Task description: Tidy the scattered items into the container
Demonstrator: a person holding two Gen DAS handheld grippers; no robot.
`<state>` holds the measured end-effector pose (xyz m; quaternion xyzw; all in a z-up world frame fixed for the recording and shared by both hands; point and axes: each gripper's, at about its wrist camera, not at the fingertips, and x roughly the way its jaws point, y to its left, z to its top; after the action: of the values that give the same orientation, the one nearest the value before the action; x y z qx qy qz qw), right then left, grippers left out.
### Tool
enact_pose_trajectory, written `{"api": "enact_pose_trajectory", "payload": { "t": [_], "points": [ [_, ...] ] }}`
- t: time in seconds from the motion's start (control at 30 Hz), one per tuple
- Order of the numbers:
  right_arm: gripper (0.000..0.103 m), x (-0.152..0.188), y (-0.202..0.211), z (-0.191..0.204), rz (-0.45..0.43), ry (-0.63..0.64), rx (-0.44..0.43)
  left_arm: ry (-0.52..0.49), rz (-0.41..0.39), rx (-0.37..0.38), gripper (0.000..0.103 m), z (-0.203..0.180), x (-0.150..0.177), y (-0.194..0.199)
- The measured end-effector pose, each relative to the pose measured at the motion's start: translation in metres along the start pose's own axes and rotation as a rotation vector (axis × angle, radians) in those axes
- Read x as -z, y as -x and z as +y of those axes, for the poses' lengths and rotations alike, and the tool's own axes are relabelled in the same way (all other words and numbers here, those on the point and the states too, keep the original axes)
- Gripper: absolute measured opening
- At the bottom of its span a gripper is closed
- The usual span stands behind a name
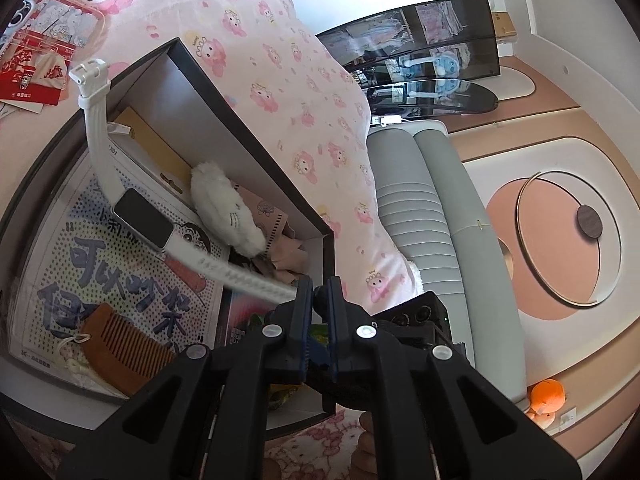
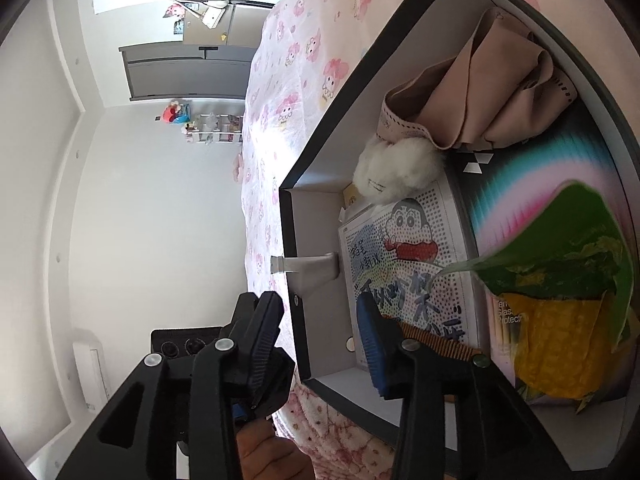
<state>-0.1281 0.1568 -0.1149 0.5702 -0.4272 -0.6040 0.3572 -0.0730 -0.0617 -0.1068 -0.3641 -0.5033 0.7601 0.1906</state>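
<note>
pink cartoon-print bedding lies under and around the dark-walled box that serves as the container; grey headboard cushions sit beyond it.

left gripper: fingers nearly together, clamped on the tip of a white smartwatch strap. from the fingertips the strap runs out toward 10 o'clock, reaches the black watch face, then curves up toward 12 o'clock where the buckle end rises above the box's rim. long axis of the watch is thus diagonal, 4 to 10 o'clock, and most of it hangs over the box interior, above the dotted cartoon board. whether the watch face touches the board cannot be told.

right gripper: fingers apart, nothing between the pads; they straddle the box's near wall, one outside, one over the interior.

outward in the left view: wooden comb at 8 o'clock on the board, white plush toy at 11 o'clock, beige cloth just past the fingertips. right view adds a green and yellow snack packet at 3 o'clock.

judgement: the left hand owns the move; watch already lies inside the box outline, so release should drop it in, provided the buckle end clears the rim.
</note>
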Motion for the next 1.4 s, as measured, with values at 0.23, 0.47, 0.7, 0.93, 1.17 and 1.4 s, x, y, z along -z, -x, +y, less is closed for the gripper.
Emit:
{"api": "enact_pose_trajectory", "payload": {
  "t": [0.23,0.47,0.7,0.93,1.17,1.4],
  "points": [
    [0.037,0.001,0.003,0.000,-0.021,0.018,0.019,-0.019,0.022,-0.020,0.004,-0.002,0.002,-0.002],
    [0.037,0.002,0.008,0.004,-0.041,0.058,0.133,-0.049,0.055,-0.214,0.004,0.007,0.003,0.002],
    [0.037,0.005,0.003,0.018,-0.024,0.207,0.399,-0.170,0.085,-0.445,0.016,0.005,-0.006,0.015],
    [0.037,0.018,-0.008,0.046,0.024,0.491,0.525,-0.229,0.122,-0.475,0.017,0.003,-0.010,0.024],
    [0.037,0.039,0.002,0.081,0.025,0.596,0.580,-0.261,0.150,-0.461,0.020,-0.008,-0.002,0.032],
    [0.037,0.055,0.005,0.078,0.018,0.563,0.611,-0.320,0.200,-0.473,0.026,-0.020,0.014,0.036]
  ]
}}
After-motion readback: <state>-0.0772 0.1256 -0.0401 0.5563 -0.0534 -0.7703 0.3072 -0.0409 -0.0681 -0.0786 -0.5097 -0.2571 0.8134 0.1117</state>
